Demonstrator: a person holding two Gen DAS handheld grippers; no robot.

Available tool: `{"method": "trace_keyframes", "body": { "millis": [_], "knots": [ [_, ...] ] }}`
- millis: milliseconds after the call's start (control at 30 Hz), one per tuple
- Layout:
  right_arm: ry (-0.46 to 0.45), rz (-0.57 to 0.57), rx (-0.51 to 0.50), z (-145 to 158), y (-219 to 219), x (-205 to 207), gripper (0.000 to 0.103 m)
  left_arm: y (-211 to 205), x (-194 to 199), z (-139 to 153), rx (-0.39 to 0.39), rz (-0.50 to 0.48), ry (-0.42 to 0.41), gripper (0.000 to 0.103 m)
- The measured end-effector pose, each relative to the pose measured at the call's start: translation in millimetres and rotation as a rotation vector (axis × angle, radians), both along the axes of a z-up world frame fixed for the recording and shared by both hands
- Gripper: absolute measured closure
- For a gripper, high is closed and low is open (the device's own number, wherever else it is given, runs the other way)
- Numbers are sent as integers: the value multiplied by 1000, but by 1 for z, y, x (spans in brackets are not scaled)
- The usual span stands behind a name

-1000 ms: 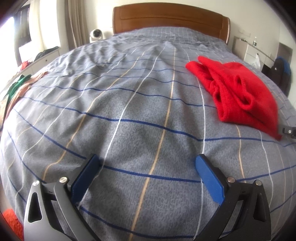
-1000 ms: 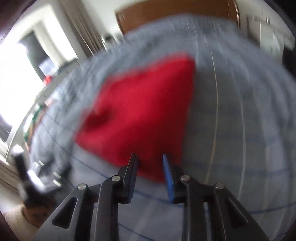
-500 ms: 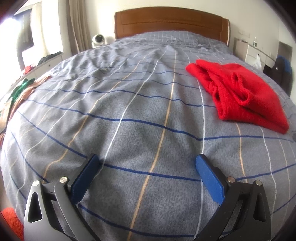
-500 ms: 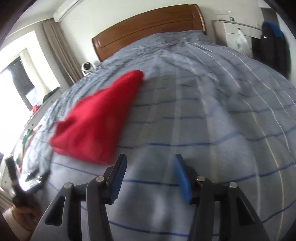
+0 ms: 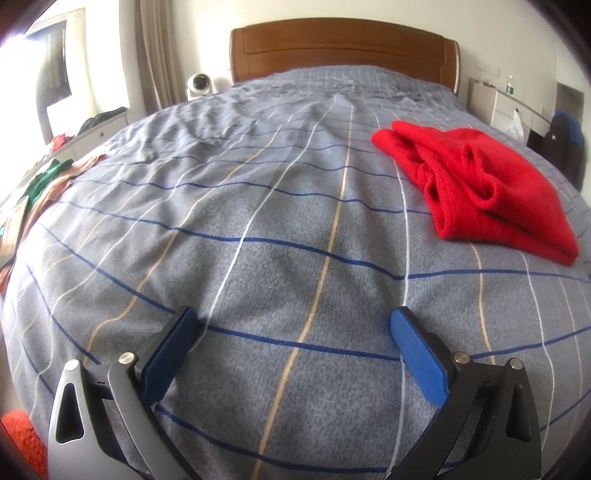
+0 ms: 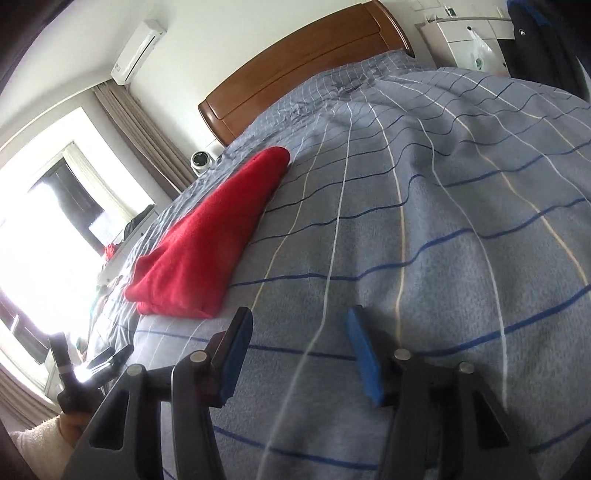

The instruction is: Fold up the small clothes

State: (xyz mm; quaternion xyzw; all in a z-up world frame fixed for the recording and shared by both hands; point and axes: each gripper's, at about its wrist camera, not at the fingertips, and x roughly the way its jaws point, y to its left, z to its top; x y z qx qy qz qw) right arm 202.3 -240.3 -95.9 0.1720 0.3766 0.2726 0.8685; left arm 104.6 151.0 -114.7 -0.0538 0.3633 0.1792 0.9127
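Observation:
A folded red knit garment (image 5: 476, 188) lies on the grey checked bed cover (image 5: 280, 229), at the right in the left wrist view. It also shows in the right wrist view (image 6: 214, 240), to the left of the fingers. My left gripper (image 5: 295, 325) is wide open and empty, low over the bare cover, well short and left of the garment. My right gripper (image 6: 297, 325) is open and empty, just right of the garment's near corner, apart from it.
A wooden headboard (image 5: 343, 48) stands at the far end. More clothes (image 5: 51, 177) lie at the bed's left edge. An orange cloth (image 5: 22, 439) shows at the bottom left. A white cabinet (image 6: 469, 33) and a dark hanging jacket (image 5: 565, 147) stand to the right.
My right gripper has opened, let go of the red garment and drawn back to the right of it. The garment now lies still. My left gripper has barely moved.

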Motion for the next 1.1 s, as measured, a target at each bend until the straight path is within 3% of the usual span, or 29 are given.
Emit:
{"method": "trace_keyframes", "body": {
  "millis": [433, 467, 533, 633, 667, 733, 767, 833, 900, 1000, 1100],
  "knots": [
    [-11, -5, -25, 0, 3, -1, 49, 1, -1, 3, -13, -2, 11, 0],
    [-11, -5, -26, 1, 3, -1, 49, 3, -2, 7, -38, -7, 19, 1],
    [-11, 1, -31, 1, 5, -1, 46, 10, -6, 18, -166, -42, 5, 1],
    [-10, 16, -64, 4, 13, -3, 36, 11, -9, 46, -362, -163, -96, 1],
    [-9, 26, -87, 6, 17, -3, 33, 8, -4, 56, -381, -196, -108, 1],
    [-4, 70, -154, 14, 33, -6, 7, -3, 16, 75, -401, -258, -105, 1],
    [2, 86, -175, 18, 39, -7, 1, -8, 29, 80, -414, -284, -88, 1],
    [18, 103, -205, 28, 54, -4, 0, -21, 67, 82, -444, -335, -13, 1],
    [20, 113, -178, 40, 64, 5, 0, -28, 106, 76, -419, -324, 53, 1],
    [11, 101, -137, 60, 77, 35, 0, -21, 152, 60, -317, -194, 132, 2],
    [63, 92, -102, 65, 90, 79, 0, -7, 168, 48, -313, -138, 167, 1]
  ]
}}
